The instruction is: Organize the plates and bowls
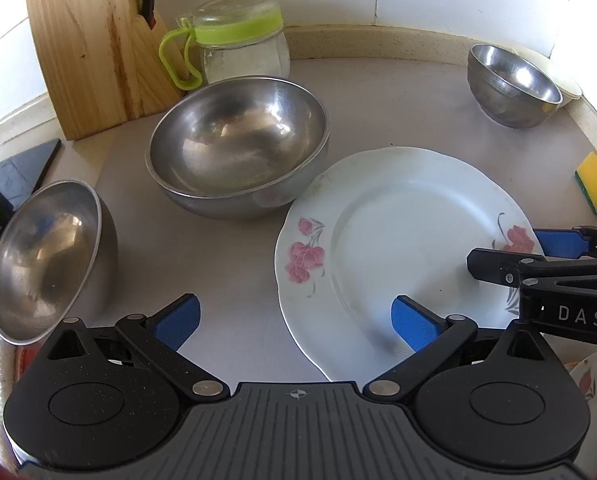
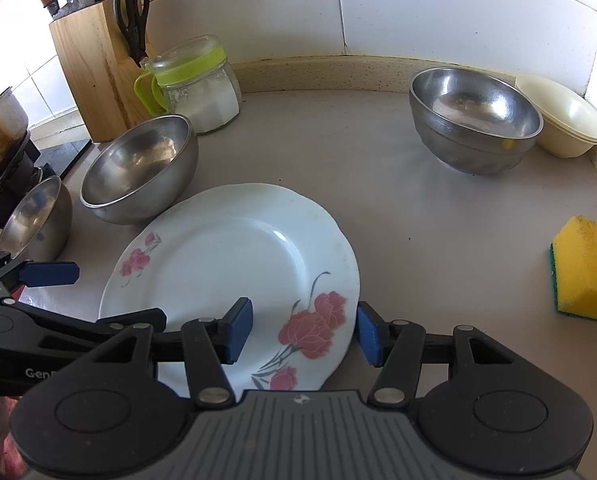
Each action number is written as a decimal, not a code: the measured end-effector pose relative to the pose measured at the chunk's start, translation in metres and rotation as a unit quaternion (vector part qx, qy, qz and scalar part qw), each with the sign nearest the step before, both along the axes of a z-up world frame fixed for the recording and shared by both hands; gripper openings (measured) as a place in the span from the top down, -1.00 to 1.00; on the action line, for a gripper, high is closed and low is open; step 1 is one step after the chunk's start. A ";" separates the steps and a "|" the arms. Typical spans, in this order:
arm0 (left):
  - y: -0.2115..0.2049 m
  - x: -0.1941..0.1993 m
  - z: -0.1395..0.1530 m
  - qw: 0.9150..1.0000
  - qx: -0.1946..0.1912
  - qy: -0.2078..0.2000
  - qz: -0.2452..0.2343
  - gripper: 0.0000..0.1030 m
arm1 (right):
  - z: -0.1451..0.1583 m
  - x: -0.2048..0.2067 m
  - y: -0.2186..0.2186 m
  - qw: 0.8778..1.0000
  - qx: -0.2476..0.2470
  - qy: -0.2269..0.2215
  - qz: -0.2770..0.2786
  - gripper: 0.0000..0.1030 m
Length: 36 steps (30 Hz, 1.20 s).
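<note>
a pale grey-mauve counter (image 2: 378,200) fills the view, edged by a speckled beige upstand (image 2: 318,74). glossy white wall tiles (image 2: 438,12) rise behind from ten to two o'clock. strong daylight glares in at three o'clock, washing out the tiles there.

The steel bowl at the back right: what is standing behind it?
Behind the steel bowl stands a cream bowl, close against it near the tiled wall. The steel bowl hides the cream bowl's lower left side, so whether they touch cannot be told.

3 steel bowls (image 2: 138,168), 1 cream bowl (image 2: 562,116), 1 floral plate (image 2: 226,256), 1 sponge (image 2: 586,268), 1 jar (image 2: 198,84)
</note>
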<state>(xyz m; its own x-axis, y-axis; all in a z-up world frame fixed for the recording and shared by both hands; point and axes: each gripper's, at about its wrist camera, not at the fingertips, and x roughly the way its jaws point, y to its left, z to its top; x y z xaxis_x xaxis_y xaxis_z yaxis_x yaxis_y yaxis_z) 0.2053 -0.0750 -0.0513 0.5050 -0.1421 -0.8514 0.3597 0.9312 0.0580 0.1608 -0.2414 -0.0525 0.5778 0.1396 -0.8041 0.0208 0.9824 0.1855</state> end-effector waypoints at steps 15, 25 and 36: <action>-0.003 -0.005 0.002 1.000 -0.004 -0.009 0.008 -0.94 | 0.001 0.000 0.002 1.000 -0.006 0.000 0.001 -0.06; 0.004 -0.004 0.003 0.999 -0.039 0.013 -0.001 -0.78 | 0.004 0.000 0.006 1.000 -0.017 0.004 0.005 -0.04; 0.014 -0.001 -0.001 0.998 -0.050 0.025 0.008 -0.91 | 0.003 -0.002 0.005 1.000 -0.015 0.003 0.015 -0.08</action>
